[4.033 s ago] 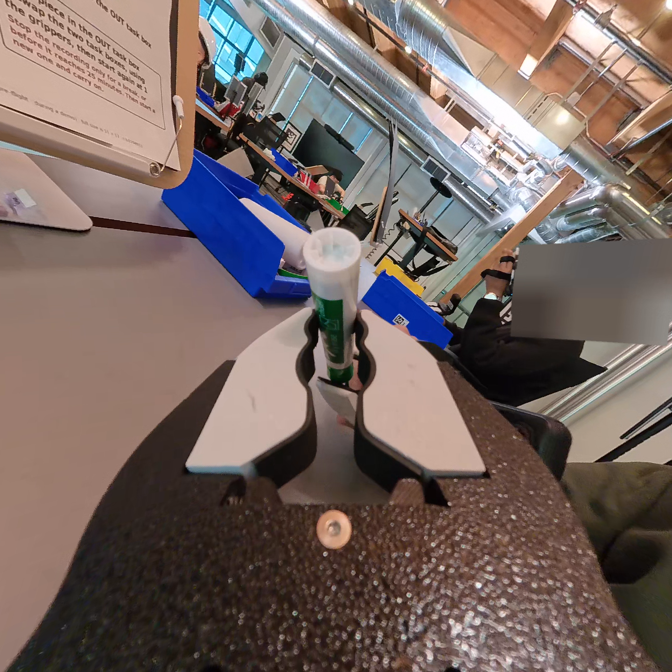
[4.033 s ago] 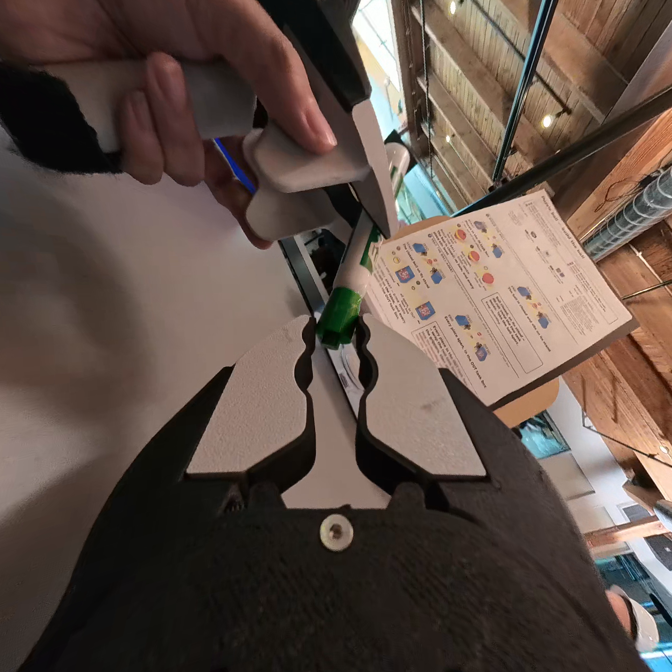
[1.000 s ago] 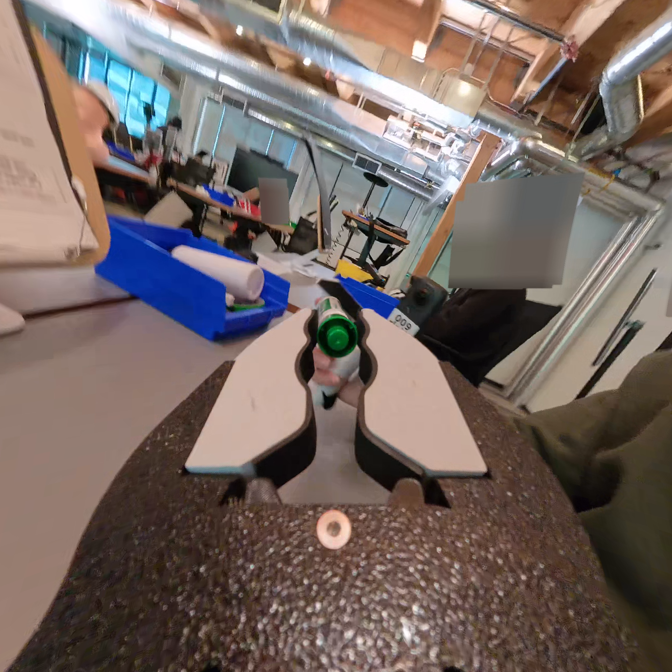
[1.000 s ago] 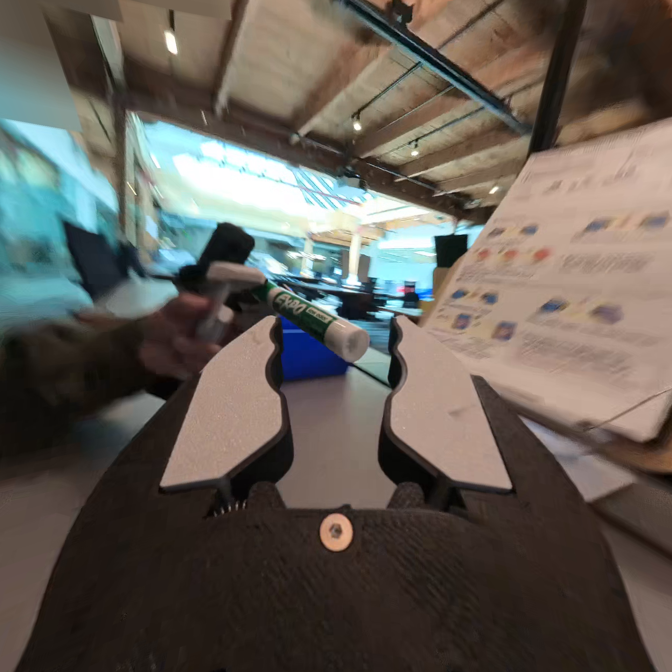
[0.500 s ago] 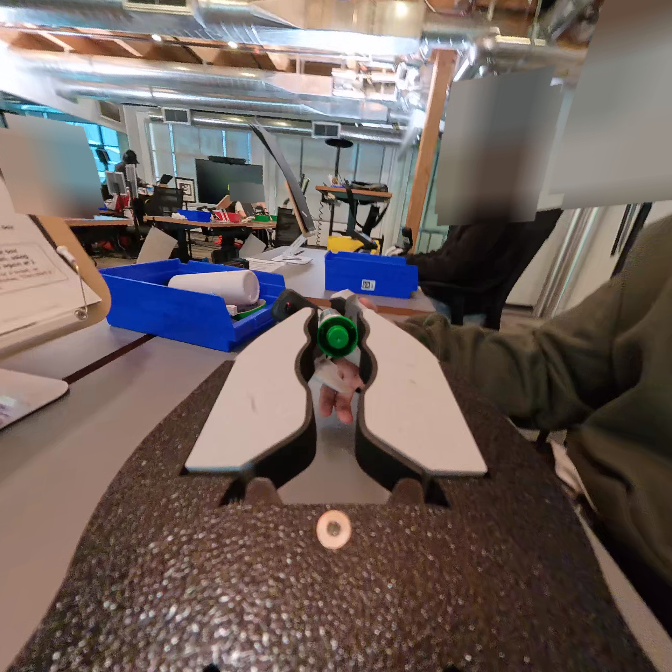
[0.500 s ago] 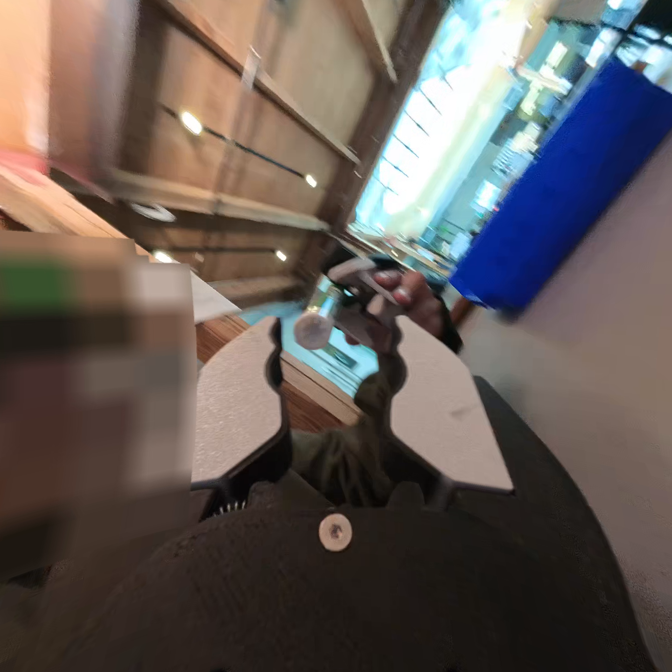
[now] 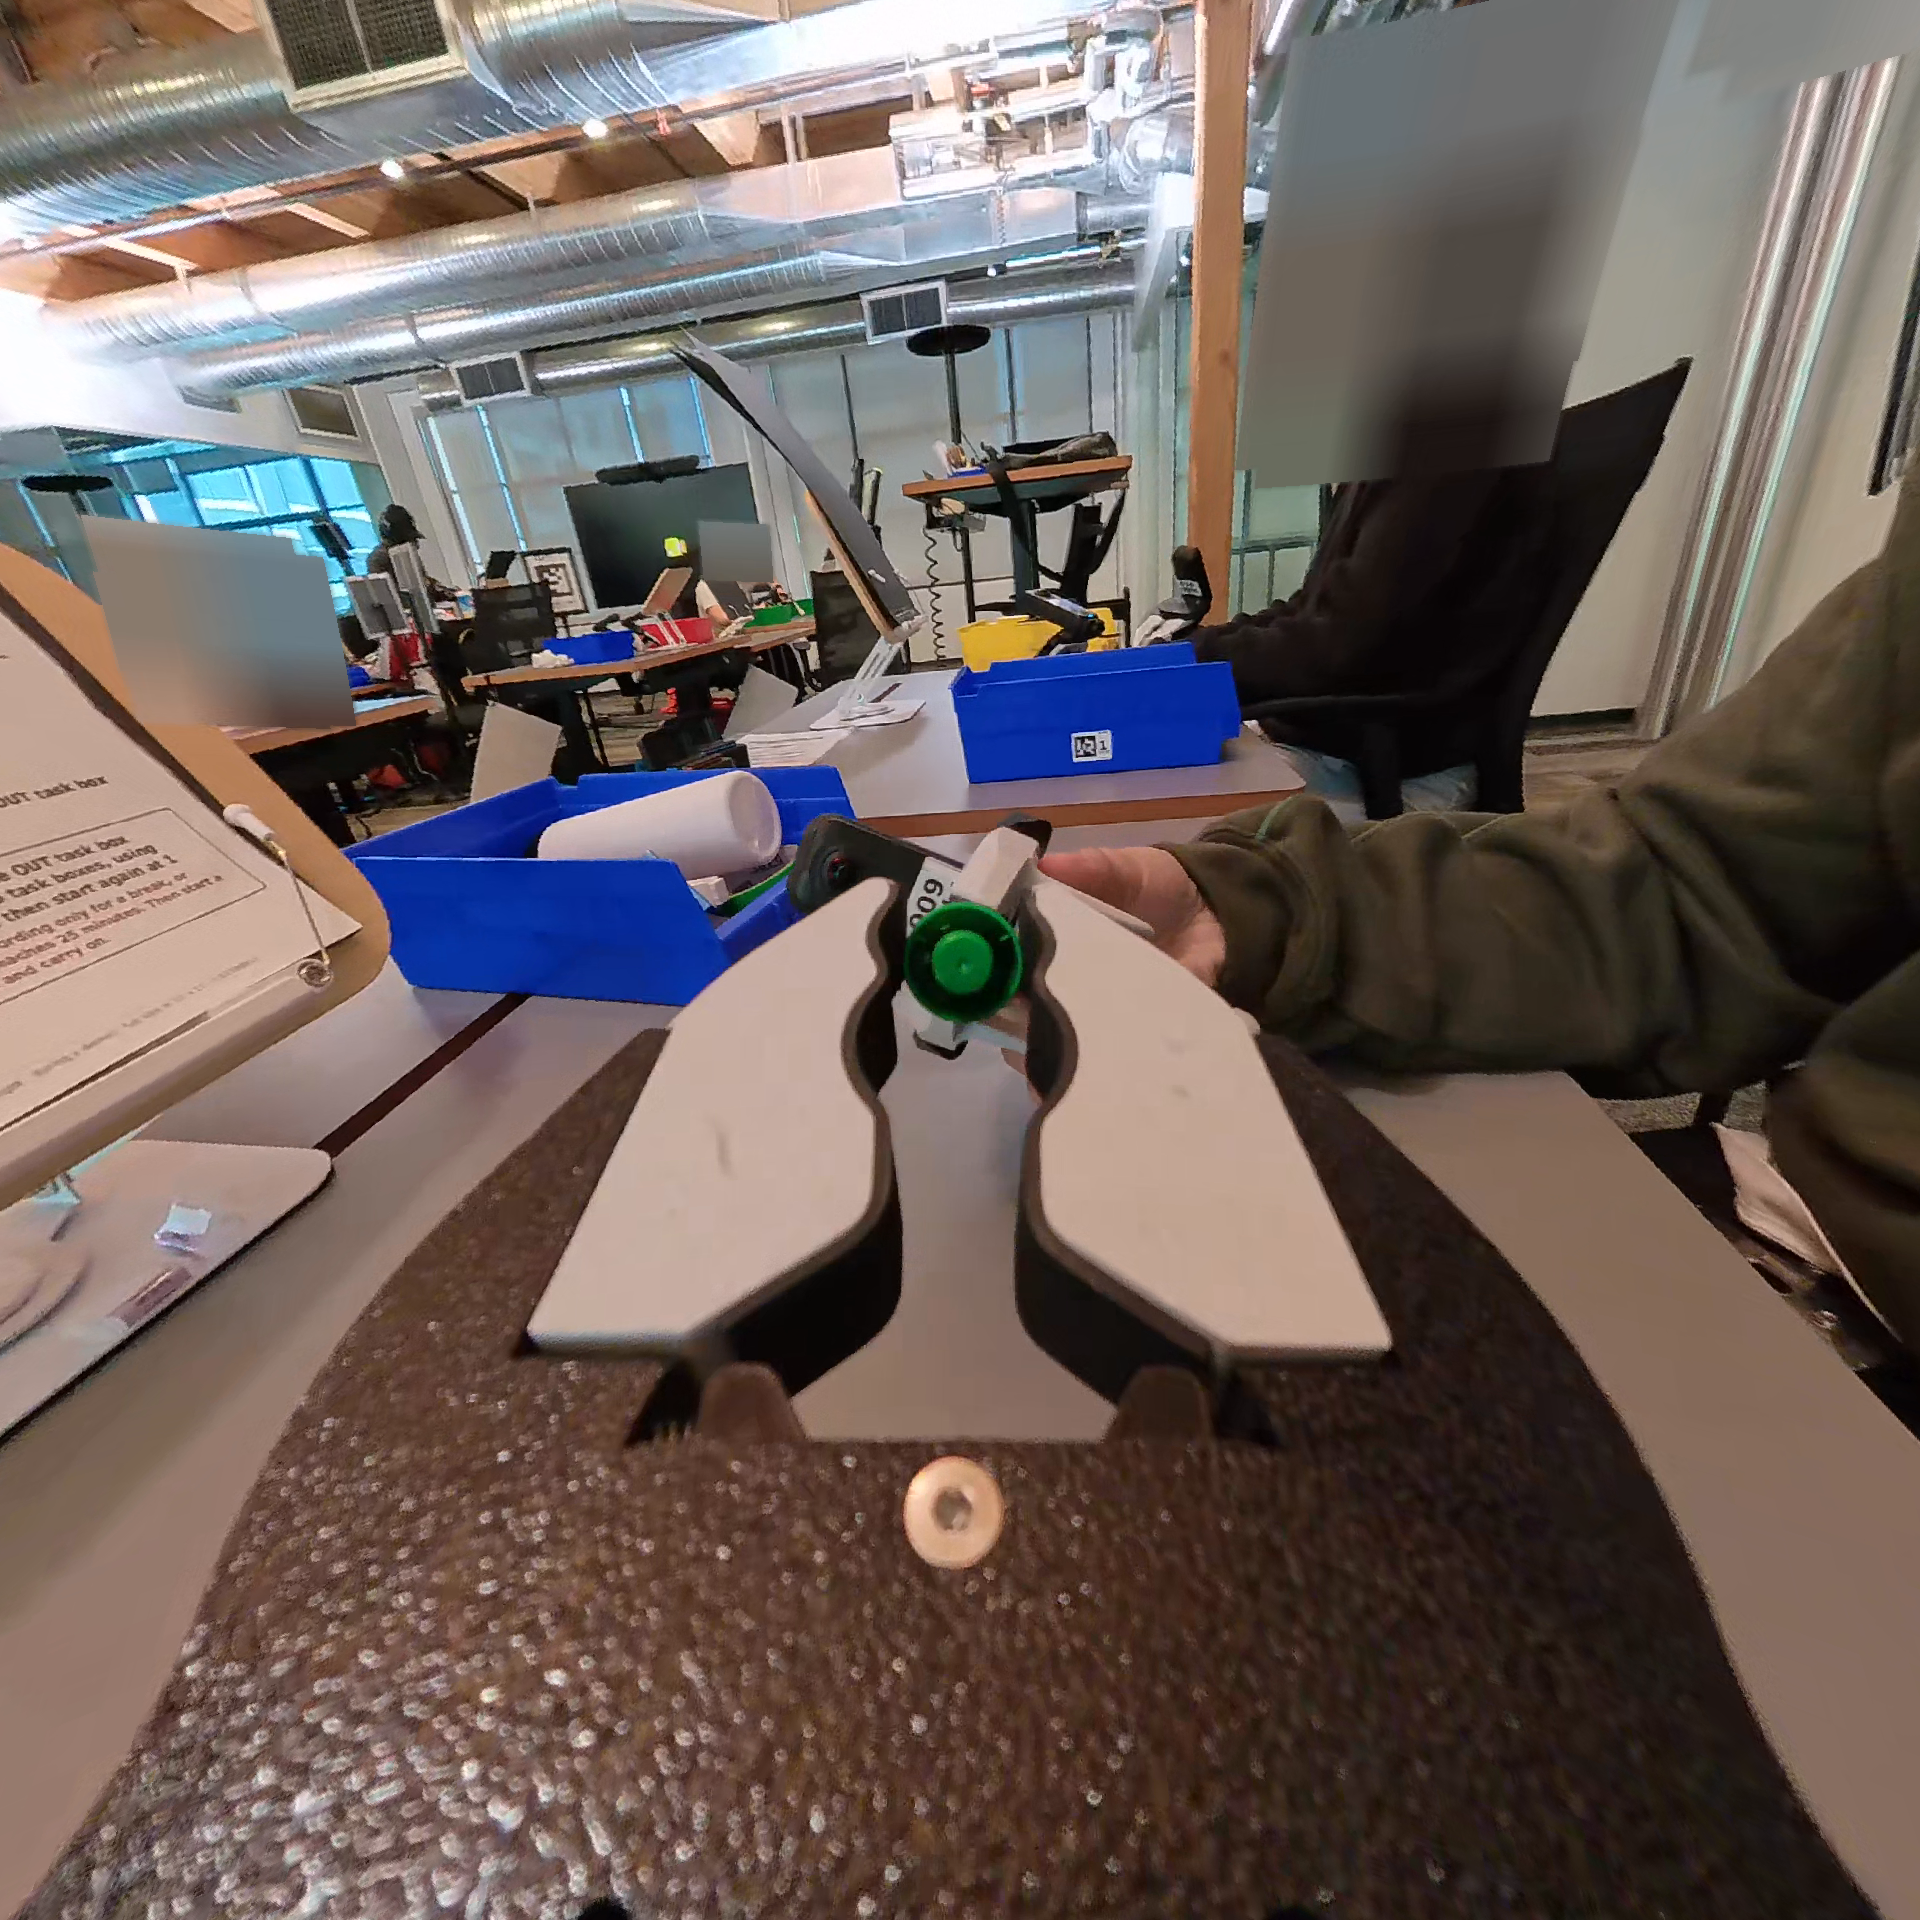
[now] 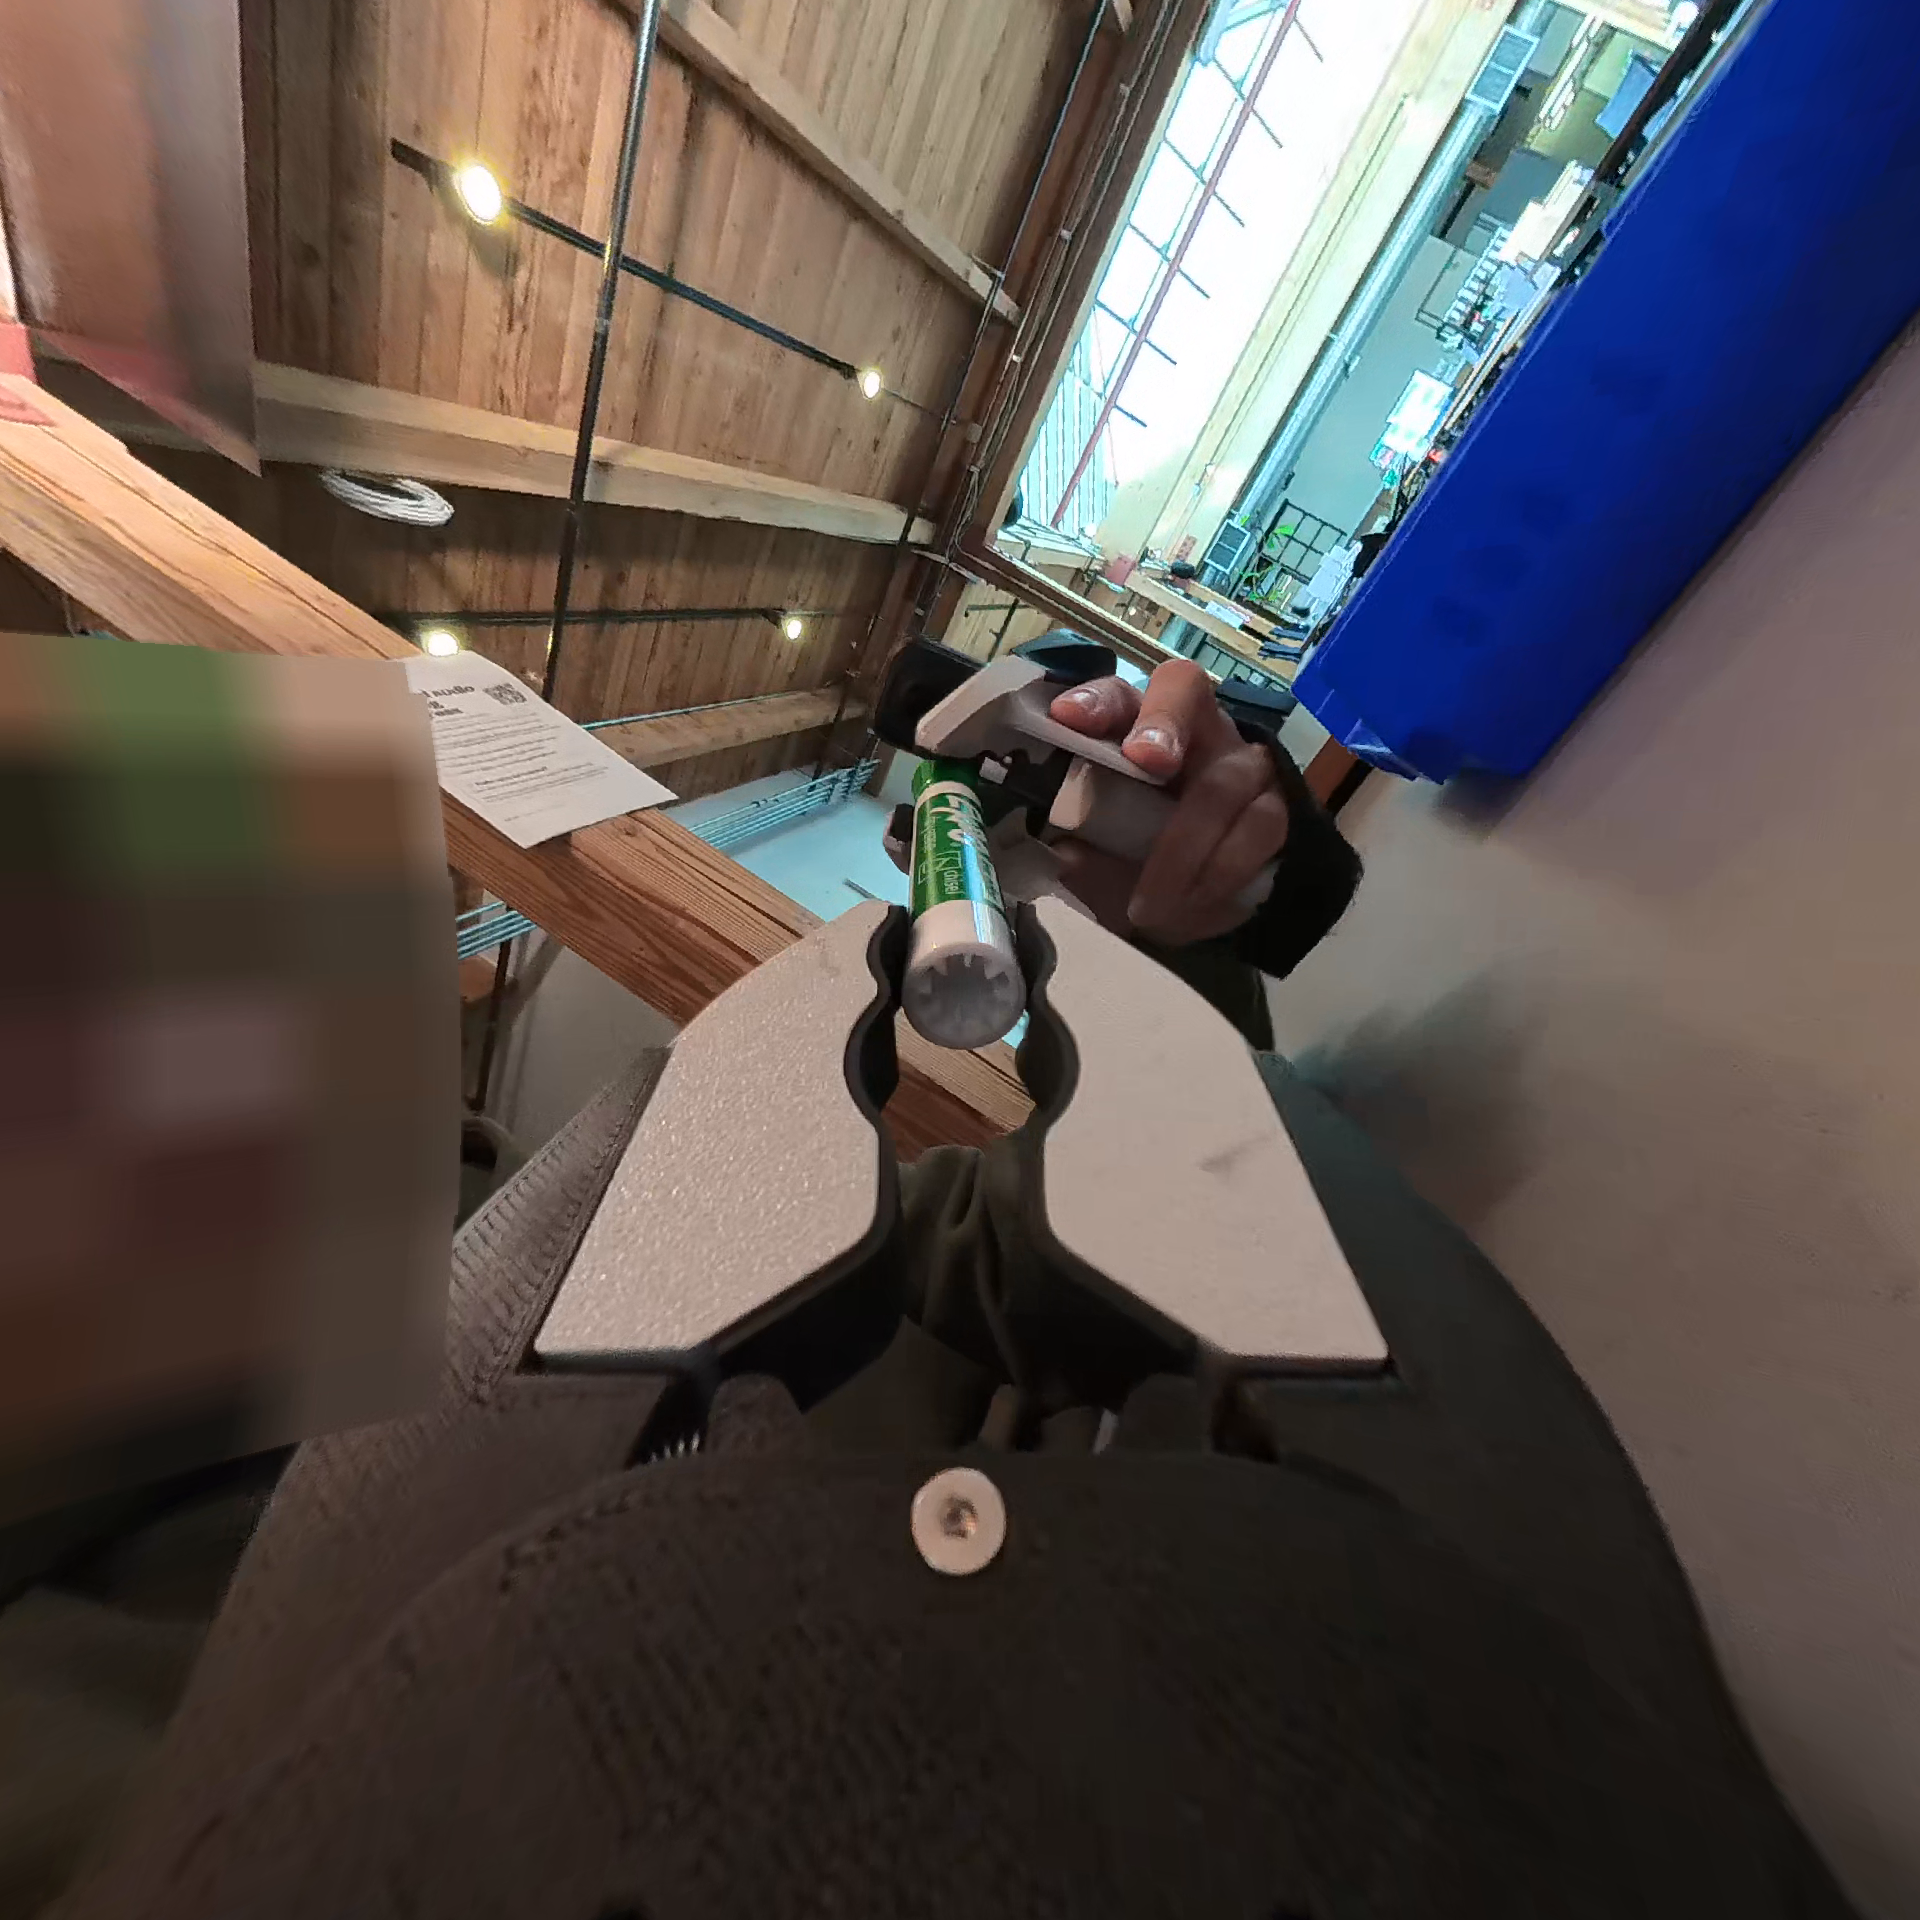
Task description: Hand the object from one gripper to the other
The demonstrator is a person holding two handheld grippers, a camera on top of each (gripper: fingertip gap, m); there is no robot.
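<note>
A green and white marker (image 7: 961, 961) is held between both grippers above the grey table (image 7: 1538, 1226). In the left wrist view my left gripper (image 7: 961, 935) is shut on its green cap end. The right gripper (image 7: 1003, 868) shows just beyond it, held by a hand (image 7: 1132, 904). In the right wrist view my right gripper (image 8: 958, 930) is shut on the marker's (image 8: 951, 862) white end, which points at the camera. The left gripper (image 8: 997, 748) holds the far cap end there, with a hand around its handle.
A blue bin (image 7: 540, 914) with a white roll (image 7: 665, 826) stands at the back left of the table. A clipboard stand with a paper sheet (image 7: 125, 914) is at the left. A second blue bin (image 7: 1091, 717) is farther back. An olive sleeve (image 7: 1558, 914) crosses the right side. About 7 cm separates my left fingertips from my right.
The right gripper has come up to the marker's white end and closed its fingers on it. The left gripper has kept hold of the cap end and levelled out.
</note>
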